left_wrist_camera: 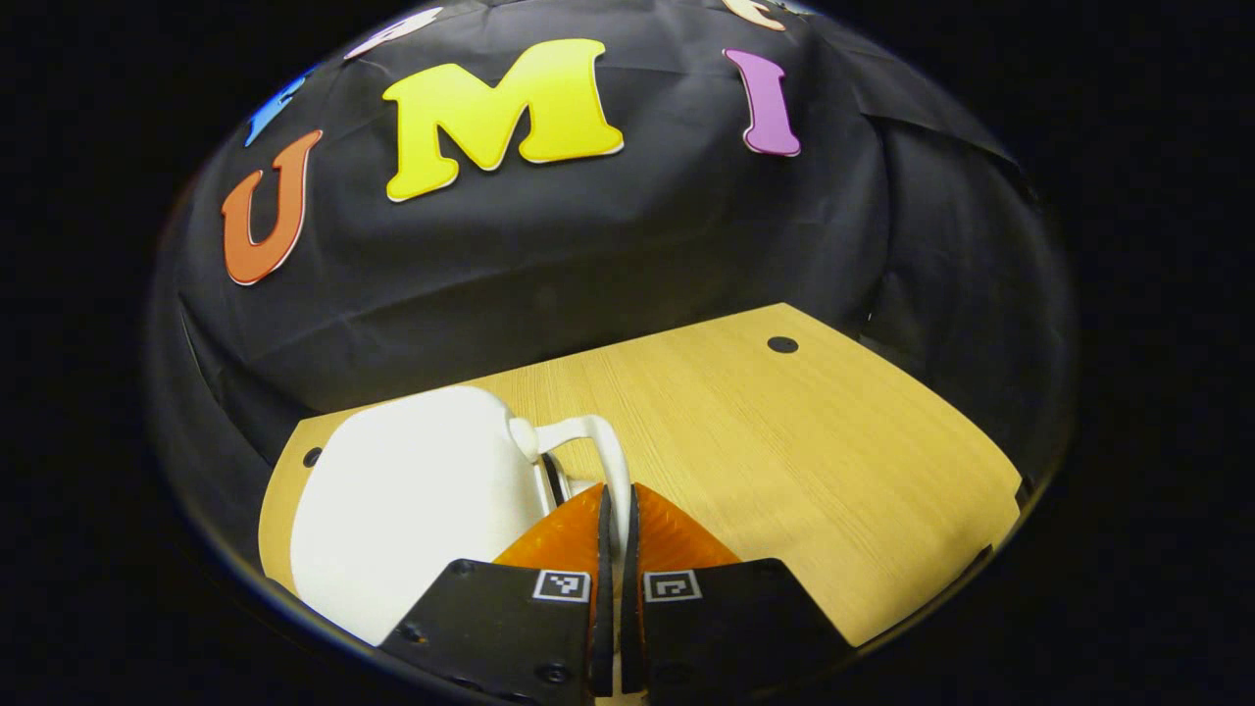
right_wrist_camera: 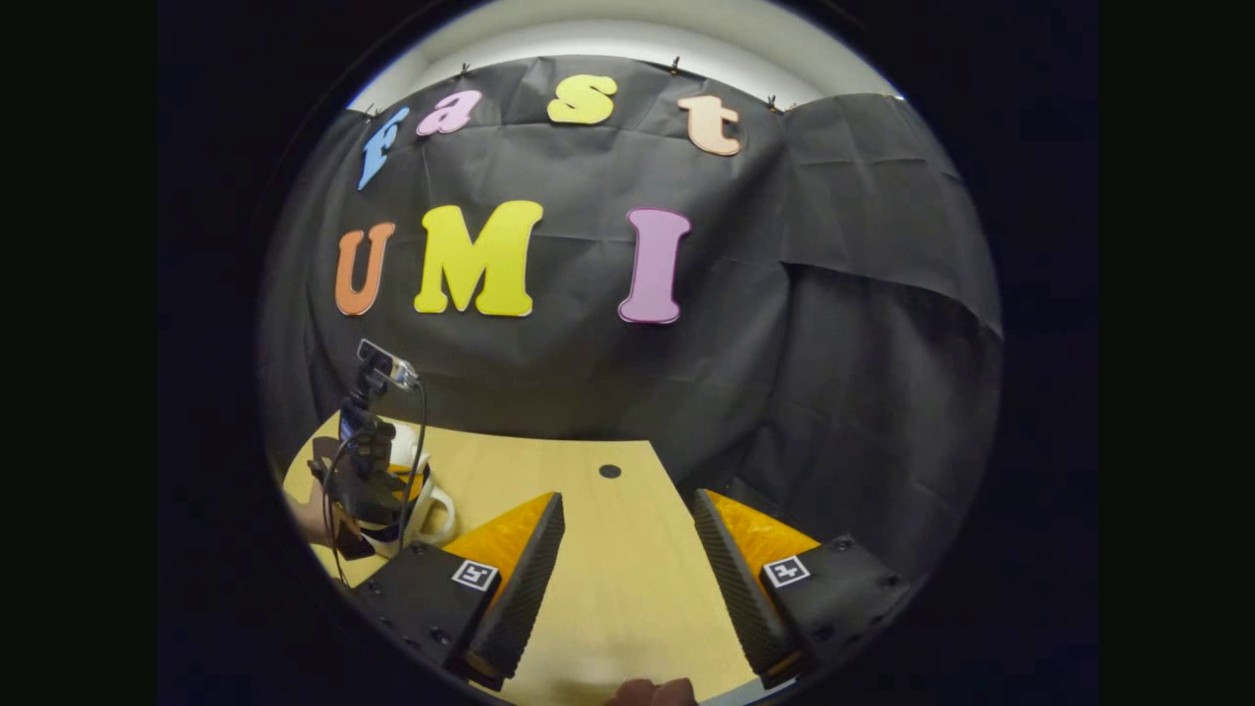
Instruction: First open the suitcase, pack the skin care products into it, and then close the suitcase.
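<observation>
A small white suitcase [left_wrist_camera: 412, 500] lies closed on the wooden table [left_wrist_camera: 784, 441] at the near left of the left gripper view. Its white loop handle [left_wrist_camera: 588, 436] sticks out to the right. My left gripper [left_wrist_camera: 618, 488] is shut on that handle, which runs down between the fingertips. In the right gripper view, the left gripper [right_wrist_camera: 368, 471] and the hand [right_wrist_camera: 309, 520] holding it sit at the far left against the white suitcase [right_wrist_camera: 431, 510]. My right gripper [right_wrist_camera: 627, 498] is open over bare table, nothing between its fingers.
The table [right_wrist_camera: 608, 569] has small dark holes [left_wrist_camera: 782, 344] near its far corners and ends at the black cloth wall [right_wrist_camera: 588, 382]. A bare stretch of tabletop lies right of the suitcase. A fingertip [right_wrist_camera: 652, 694] shows at the bottom edge of the right gripper view.
</observation>
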Demonstrator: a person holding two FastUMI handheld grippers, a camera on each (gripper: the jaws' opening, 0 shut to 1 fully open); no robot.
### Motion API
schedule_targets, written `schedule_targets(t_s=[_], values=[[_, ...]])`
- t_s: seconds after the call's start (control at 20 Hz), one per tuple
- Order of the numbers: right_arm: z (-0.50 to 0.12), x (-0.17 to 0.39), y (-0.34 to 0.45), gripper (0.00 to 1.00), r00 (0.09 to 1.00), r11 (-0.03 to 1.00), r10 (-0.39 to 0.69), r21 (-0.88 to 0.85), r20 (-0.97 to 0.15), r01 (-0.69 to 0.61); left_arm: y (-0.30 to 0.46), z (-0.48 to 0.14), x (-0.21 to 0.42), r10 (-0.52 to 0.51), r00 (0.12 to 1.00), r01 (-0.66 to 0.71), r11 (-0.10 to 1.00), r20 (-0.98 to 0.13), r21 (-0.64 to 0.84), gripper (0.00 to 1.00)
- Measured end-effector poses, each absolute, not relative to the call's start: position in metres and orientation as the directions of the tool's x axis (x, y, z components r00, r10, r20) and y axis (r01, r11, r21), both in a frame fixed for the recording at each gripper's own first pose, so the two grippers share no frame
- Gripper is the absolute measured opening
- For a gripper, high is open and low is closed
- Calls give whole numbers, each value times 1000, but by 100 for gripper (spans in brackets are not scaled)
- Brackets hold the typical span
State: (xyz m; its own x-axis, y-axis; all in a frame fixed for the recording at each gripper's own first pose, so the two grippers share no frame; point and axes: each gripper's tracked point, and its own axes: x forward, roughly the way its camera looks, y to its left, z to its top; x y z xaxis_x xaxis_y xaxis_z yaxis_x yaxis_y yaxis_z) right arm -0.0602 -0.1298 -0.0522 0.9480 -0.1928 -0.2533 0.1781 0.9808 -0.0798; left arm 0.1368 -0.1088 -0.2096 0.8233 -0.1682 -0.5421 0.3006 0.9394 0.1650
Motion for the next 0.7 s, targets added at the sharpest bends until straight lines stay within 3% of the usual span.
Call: schedule_targets(t_s=[0.25, 0.35, 0.5, 0.55, 0.7], values=[[-62, -52, -140, 79, 937, 980, -197, -58, -290, 188, -111, -236, 139, -99, 790, 291, 929, -605, 228, 8], [-62, -51, -143, 80, 937, 980, -197, -55, -290, 189, -116, -244, 134, -74, 786, 278, 929, -614, 244, 13], [-63, -50, -143, 80, 938, 982, -188, -45, -292, 183, -120, -256, 127, -59, 747, 275, 935, -662, 226, 34], [-64, -50, -143, 77, 938, 983, -182, -46, -293, 177, -121, -255, 127, -59, 743, 269, 938, -666, 217, 35], [-59, -44, -135, 79, 947, 988, -152, -38, -284, 147, -130, -245, 118, -94, 748, 259, 953, -657, 159, 66]])
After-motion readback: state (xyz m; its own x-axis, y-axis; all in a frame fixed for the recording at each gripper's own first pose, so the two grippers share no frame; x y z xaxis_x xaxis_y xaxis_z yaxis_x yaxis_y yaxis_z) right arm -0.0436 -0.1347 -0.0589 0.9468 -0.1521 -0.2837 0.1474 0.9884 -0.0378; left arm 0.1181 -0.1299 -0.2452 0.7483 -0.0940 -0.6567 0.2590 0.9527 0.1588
